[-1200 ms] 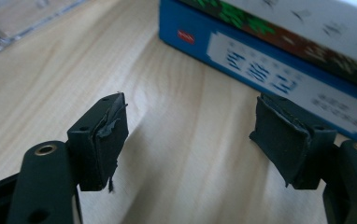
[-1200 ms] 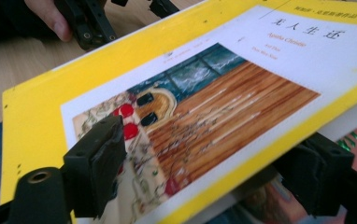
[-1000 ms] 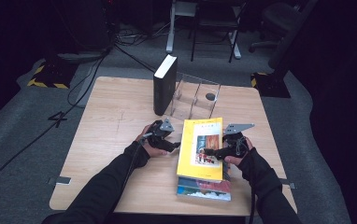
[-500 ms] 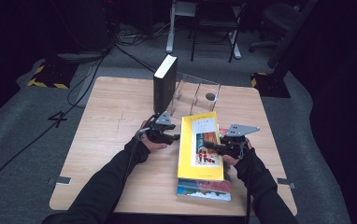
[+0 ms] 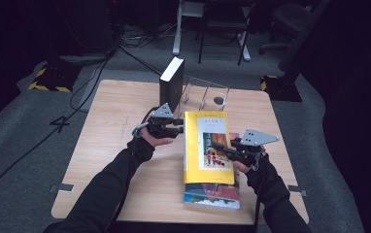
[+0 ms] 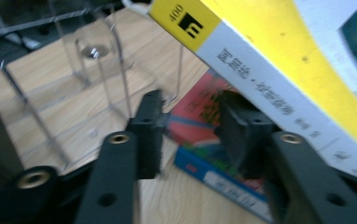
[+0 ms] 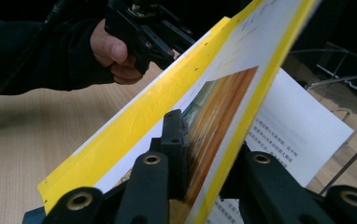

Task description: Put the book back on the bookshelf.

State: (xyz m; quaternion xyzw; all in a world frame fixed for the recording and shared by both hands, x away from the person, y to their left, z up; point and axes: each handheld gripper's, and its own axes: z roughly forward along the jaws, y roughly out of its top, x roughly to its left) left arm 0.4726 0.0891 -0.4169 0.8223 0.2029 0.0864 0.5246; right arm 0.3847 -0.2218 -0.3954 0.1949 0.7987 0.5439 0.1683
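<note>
A yellow book (image 5: pixel 208 145) hangs tilted above the table, over a colourful book (image 5: pixel 212 199) that lies flat. My right gripper (image 5: pixel 225 149) holds the yellow book's right edge; in the right gripper view its jaws (image 7: pixel 207 140), which have just closed, press on both faces of the yellow cover (image 7: pixel 144 116). My left gripper (image 5: pixel 179 130) is at the book's left edge. Its jaws (image 6: pixel 193 121) have just been closing but stand apart with nothing between them. The yellow spine (image 6: pixel 270 60) runs above the right jaw, and the lower book (image 6: pixel 214 168) shows through the gap.
A black book (image 5: pixel 170 82) stands upright at the back of the wooden table (image 5: pixel 115 126), against a clear wire-and-acrylic rack (image 5: pixel 205 94) whose other slots are free. The rack (image 6: pixel 97 60) is just beyond the left jaws. Cables cross the floor behind the table.
Both hands have risen, and the yellow book has come up off the colourful book and tilted. The right jaws have shut on its edge, and the left jaws have narrowed.
</note>
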